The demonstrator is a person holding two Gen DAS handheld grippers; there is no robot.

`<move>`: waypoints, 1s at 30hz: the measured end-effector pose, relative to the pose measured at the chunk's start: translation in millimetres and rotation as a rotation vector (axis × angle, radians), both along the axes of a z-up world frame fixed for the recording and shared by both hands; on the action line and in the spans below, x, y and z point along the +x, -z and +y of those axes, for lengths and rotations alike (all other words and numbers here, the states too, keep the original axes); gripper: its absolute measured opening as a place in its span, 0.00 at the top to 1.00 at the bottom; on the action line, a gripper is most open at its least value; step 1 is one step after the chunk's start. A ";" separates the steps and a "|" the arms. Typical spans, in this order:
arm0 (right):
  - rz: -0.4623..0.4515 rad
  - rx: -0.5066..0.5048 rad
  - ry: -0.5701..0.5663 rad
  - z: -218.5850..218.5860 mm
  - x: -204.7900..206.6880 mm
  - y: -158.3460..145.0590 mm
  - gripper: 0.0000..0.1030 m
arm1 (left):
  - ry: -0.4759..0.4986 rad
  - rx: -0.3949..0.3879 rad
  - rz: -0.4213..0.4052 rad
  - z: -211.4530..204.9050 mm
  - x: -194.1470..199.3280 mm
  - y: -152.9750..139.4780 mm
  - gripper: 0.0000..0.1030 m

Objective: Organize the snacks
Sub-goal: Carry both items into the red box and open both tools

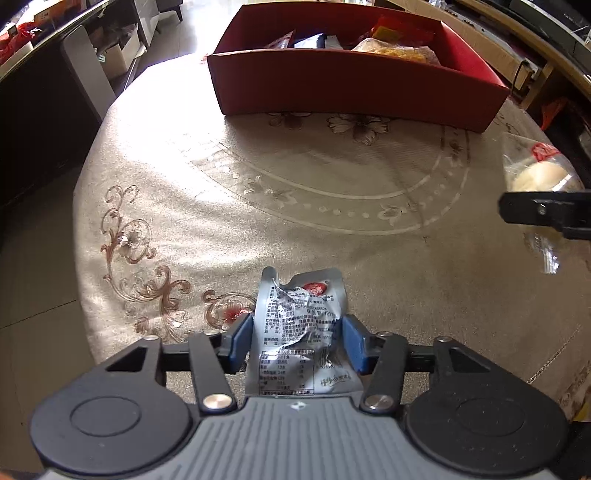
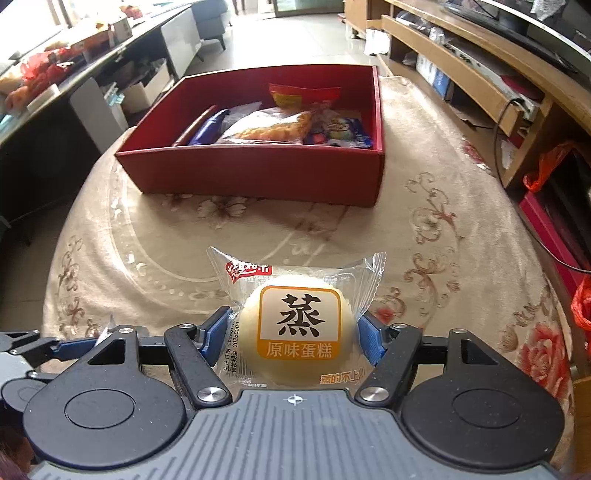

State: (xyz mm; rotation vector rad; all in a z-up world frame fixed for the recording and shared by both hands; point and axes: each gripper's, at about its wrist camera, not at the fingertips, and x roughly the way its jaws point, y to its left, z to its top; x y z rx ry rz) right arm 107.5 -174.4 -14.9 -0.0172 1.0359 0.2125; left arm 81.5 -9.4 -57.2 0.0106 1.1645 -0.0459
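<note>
Left gripper clamps a crumpled silver snack pouch between its 2 blue pads, bottom centre of its view. Right gripper squeezes a clear-wrapped steamed cake, bottom centre. Red box with snack packets sits upper centre on the floral tablecloth.

Home living room: TV stand, floral tablecloth, sofa.
</note>
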 end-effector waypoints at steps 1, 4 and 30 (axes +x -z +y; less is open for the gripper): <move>-0.004 0.002 -0.006 1.9 -1.2 -1.4 0.27 | -0.001 -0.003 -0.002 0.3 -1.3 -0.9 0.57; -0.022 0.014 -0.015 4.7 -2.4 -7.7 0.27 | -0.005 -0.028 -0.022 2.8 -5.0 -10.0 0.61; -0.098 0.110 0.070 1.5 57.9 -39.2 0.26 | -0.060 -0.191 -0.226 14.7 95.3 -96.7 0.61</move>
